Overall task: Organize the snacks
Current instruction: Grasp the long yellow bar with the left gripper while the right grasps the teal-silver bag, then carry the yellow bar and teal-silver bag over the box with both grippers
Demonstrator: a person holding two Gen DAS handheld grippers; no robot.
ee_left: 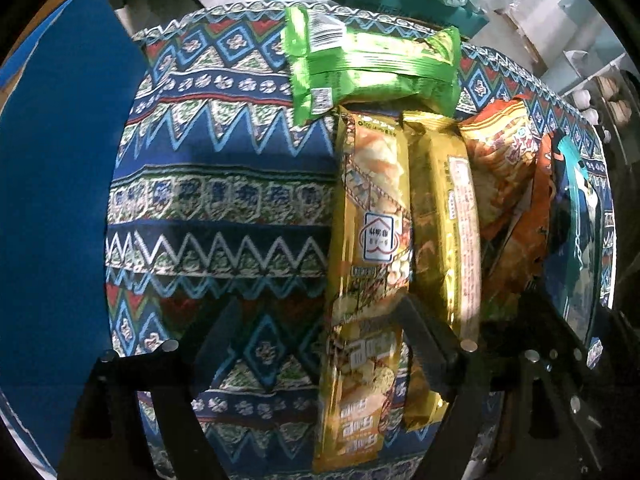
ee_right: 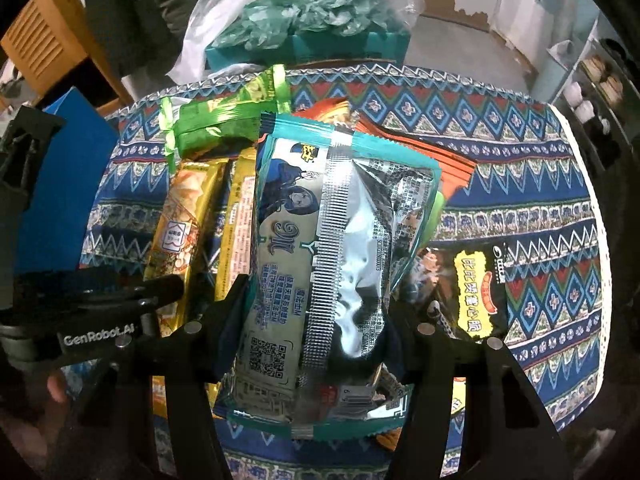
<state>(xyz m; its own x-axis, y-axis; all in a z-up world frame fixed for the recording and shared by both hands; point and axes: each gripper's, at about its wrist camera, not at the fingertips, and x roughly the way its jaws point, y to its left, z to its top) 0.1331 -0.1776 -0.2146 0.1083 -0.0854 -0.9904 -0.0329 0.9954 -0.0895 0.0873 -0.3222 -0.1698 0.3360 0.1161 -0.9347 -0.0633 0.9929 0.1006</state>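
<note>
My right gripper (ee_right: 316, 312) is shut on a teal and silver snack bag (ee_right: 320, 240), held above the patterned tablecloth (ee_right: 540, 208). Under it lie orange packs (ee_right: 404, 144) and a black and yellow pack (ee_right: 476, 292). My left gripper (ee_left: 320, 320) is open, low over the cloth, with its right finger (ee_left: 428, 344) resting over a yellow snack pack (ee_left: 368, 264). A second gold pack (ee_left: 444, 232), an orange pack (ee_left: 504, 168) and green packs (ee_left: 372, 68) lie beside it. The teal bag shows at the right edge in the left wrist view (ee_left: 576, 216).
A blue panel (ee_left: 56, 200) stands left of the table. A teal box with crumpled green plastic (ee_right: 304, 28) sits behind the table's far edge. White shelves with small jars (ee_right: 588, 92) are at the right. The left gripper's body (ee_right: 80, 312) is close at the right gripper's left.
</note>
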